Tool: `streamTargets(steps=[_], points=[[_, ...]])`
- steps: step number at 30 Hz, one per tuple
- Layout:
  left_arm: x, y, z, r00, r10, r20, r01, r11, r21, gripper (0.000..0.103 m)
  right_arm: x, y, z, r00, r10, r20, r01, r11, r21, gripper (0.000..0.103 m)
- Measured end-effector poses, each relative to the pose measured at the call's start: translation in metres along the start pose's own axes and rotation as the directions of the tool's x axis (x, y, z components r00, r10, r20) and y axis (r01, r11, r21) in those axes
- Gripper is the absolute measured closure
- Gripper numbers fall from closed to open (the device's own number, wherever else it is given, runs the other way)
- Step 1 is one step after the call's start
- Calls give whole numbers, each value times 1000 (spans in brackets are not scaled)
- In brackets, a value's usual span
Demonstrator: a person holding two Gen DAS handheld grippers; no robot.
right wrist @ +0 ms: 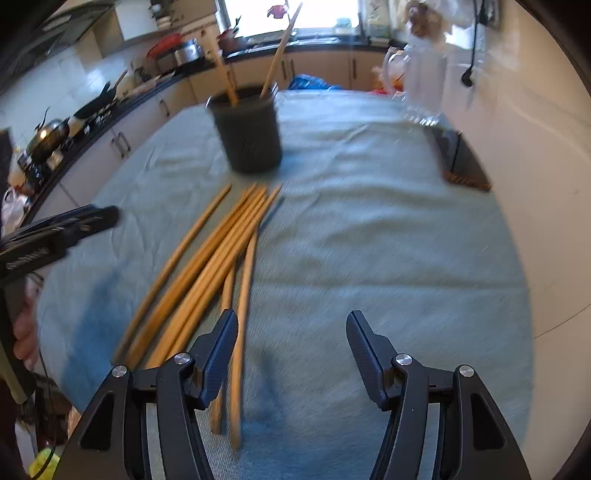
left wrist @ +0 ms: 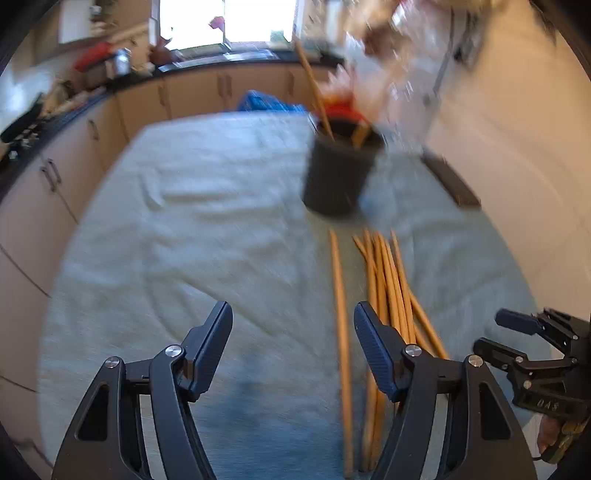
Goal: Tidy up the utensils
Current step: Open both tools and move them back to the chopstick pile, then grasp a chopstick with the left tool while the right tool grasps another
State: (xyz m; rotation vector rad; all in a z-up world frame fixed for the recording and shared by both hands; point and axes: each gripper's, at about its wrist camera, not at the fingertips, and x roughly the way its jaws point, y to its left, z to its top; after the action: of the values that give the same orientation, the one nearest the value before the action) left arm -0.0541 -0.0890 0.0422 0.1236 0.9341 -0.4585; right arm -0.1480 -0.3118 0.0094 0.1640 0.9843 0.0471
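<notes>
Between both tools, chopsticks (right wrist: 207, 269) lie on the table (right wrist: 369, 258) before the cup (right wrist: 251, 133). Left tool (left wrist: 293, 347) and right tool (right wrist: 291, 354) gape, empty. Grabbing several could drop some.

Pale blue-grey wrinkled cloth (right wrist: 369, 240) covers the desk. Flat dark rectangular board w/ brown edge (right wrist: 461, 158) lies on it at the right, near the cream wall (right wrist: 535, 166). Clear glass jug (right wrist: 424, 81) stands at the far right corner, blurred. Crumpled blue plastic bag (right wrist: 310, 82) sits just past the cloth's far edge. Beige cabinets w/ dark worktop (right wrist: 122, 110) run along the left & back; pots, a red item there. Bright window (left wrist: 225, 22) at the back.
</notes>
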Motion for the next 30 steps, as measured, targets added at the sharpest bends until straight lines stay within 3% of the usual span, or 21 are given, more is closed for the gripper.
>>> streamTargets(steps=[4,6,11,13,15,18,19,27,30], points=[[36,-16,-8,996,-13,-87,16,999,32,60,12,12,-4,1000,22,-5,-23,1000,-18,52],[48,-23,-7,994,1,-106,4,998,55,65,19,16,-1,1000,16,5,-16,1000,-24,56],[64,-28,2,994,30,-107,-23,998,65,68,38,24,12,1000,14,2,-14,1000,-16,64],[67,-28,6,993,38,-110,-31,997,66,86,47,27,17,1000,8,-3,-8,1000,-11,70],[71,-27,11,992,71,-109,-64,996,70,95,51,30,22,1000,-17,9,17,1000,-23,75],[72,-13,14,992,46,-120,-45,999,9,96,54,26,28,998,-58,11,58,998,0,93],[71,-8,14,991,36,-126,-39,999,-17,96,54,22,28,998,-55,8,55,998,22,95],[56,9,0,982,14,-189,-19,1000,-24,96,28,-32,5,996,-86,-29,89,986,140,95],[58,6,5,977,-1,-212,-3,1000,-15,89,24,-46,5,997,-50,-54,59,983,173,94]])
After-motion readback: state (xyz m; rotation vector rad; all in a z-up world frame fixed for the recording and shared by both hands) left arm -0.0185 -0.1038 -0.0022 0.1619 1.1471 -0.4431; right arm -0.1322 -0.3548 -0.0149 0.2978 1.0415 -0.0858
